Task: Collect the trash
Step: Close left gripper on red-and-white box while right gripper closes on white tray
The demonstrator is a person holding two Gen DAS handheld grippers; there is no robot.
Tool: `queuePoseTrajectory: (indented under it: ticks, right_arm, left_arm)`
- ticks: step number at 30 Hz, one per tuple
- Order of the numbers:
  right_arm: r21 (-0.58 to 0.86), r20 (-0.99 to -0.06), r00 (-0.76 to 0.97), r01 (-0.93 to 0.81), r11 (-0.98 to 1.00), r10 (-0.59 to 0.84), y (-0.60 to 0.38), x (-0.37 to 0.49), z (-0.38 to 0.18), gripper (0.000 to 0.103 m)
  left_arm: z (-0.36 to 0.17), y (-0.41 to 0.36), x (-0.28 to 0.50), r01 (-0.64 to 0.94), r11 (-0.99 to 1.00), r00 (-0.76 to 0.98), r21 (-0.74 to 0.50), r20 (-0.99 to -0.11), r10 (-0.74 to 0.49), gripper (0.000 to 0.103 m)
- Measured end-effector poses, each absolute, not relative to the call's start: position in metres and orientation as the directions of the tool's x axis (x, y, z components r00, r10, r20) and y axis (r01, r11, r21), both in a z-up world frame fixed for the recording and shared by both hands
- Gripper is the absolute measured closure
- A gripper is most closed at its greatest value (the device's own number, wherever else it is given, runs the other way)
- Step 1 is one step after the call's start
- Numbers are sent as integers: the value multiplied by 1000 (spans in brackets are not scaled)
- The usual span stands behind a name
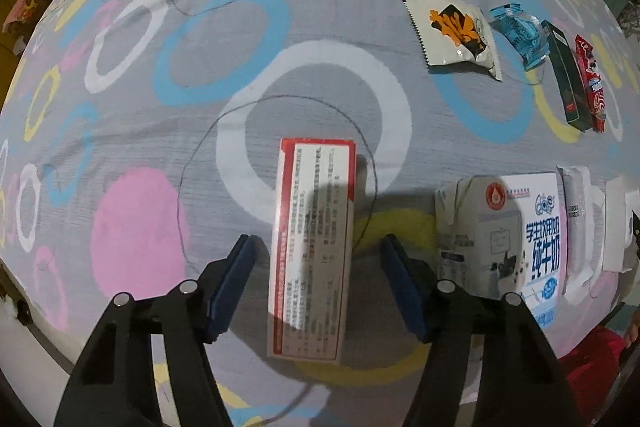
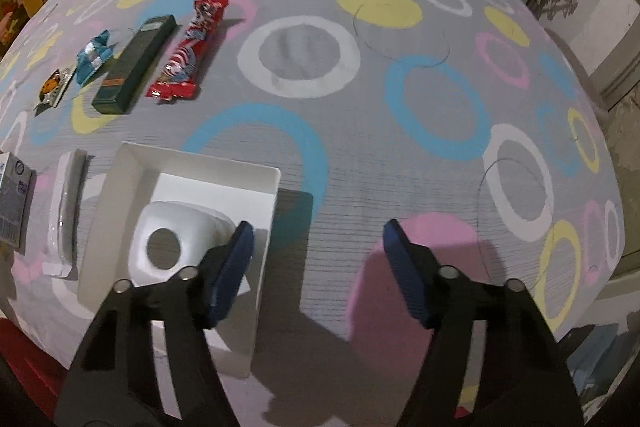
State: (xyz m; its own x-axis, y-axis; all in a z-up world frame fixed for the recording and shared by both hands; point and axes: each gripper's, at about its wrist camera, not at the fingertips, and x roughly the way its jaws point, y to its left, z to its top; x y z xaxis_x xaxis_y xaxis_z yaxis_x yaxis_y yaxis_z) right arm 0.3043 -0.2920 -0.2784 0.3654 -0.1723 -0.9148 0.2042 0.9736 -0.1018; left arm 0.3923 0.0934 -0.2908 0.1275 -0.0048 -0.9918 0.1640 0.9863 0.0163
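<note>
Milk carton [image 1: 516, 239] reads 学生饮用奶 纯牛奶 — both tongs [image 1: 316, 247] [image 2: 318, 233] apart, gripping nothing.

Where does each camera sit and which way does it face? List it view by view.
Left wrist: on the left gripper, facing down at the red-edged box between its open fingers.
Right wrist: on the right gripper, angled down at bare sheet, the white tray by its left finger.
Shared: the green box and red wrapper.
</note>
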Motion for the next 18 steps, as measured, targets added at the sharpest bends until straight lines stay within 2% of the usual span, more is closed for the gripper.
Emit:
queuePoseTrajectory:
  ticks: [3, 5, 7, 8, 10, 13, 18]
  right_arm:
    - [-65, -922, 361, 216, 974, -142, -297, 307, -280, 54]
    - [-47, -924, 362, 205, 978, -120, -295, 307, -280, 67]
    - [-25, -927, 363, 196, 980, -97, -293, 307, -280, 75]
    - [-22, -927, 362, 193, 981, -93, -292, 308, -280, 84]
    - [-6, -931, 358, 181, 983, -71, -288, 309, -280, 92]
    - [-10, -933, 352, 168, 986, -69, -283, 312, -280, 99]
    - [-22, -935, 346, 172, 985, -81, -282, 309, -277, 100]
  left_arm:
    - [-289, 92, 400, 179, 984, 124, 11, -992, -12, 49]
    - [-290, 91, 404, 177, 984, 118, 10, -993, -11, 55]
    - [-290, 90, 406, 179, 984, 121, 13, -993, -9, 58]
    - [-289, 89, 407, 179, 984, 121, 12, -993, -10, 61]
    - [-287, 91, 409, 179, 984, 118, -4, -993, -26, 66]
    - [-284, 95, 411, 164, 986, 101, -38, -993, -55, 70]
    - [-283, 106, 421, 132, 990, 89, -59, -994, -71, 70]
